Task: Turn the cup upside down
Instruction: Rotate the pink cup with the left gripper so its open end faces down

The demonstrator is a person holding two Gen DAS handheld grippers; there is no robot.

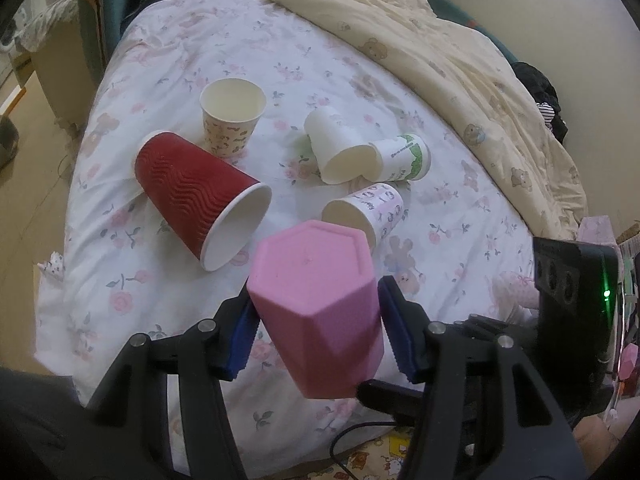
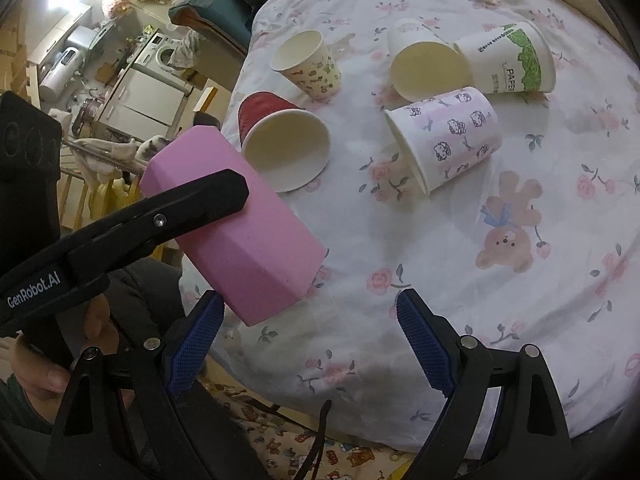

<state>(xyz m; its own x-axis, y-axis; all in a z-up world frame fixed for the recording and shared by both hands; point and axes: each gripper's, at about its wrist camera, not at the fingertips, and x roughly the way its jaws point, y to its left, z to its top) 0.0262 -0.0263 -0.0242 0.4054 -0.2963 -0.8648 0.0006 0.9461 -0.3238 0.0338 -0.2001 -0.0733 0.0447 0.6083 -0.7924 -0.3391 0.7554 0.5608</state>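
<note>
My left gripper point(image 1: 318, 320) is shut on a pink hexagonal cup point(image 1: 316, 304), its closed base pointing away from the camera, held above the near part of the bed. The same pink cup point(image 2: 236, 228) shows in the right wrist view, tilted, with the left gripper's black finger point(image 2: 192, 204) across it. My right gripper point(image 2: 310, 340) is open and empty, just right of and below the pink cup, over the bed's near edge.
On the floral bedsheet point(image 1: 160, 272) lie a red ribbed cup point(image 1: 192, 192) on its side, an upright patterned cup point(image 1: 230, 120), a white cup point(image 1: 340, 148), a green-print cup point(image 1: 404, 156) and a Hello Kitty cup point(image 2: 444, 136) on their sides. A cream duvet point(image 1: 440, 40) lies far right.
</note>
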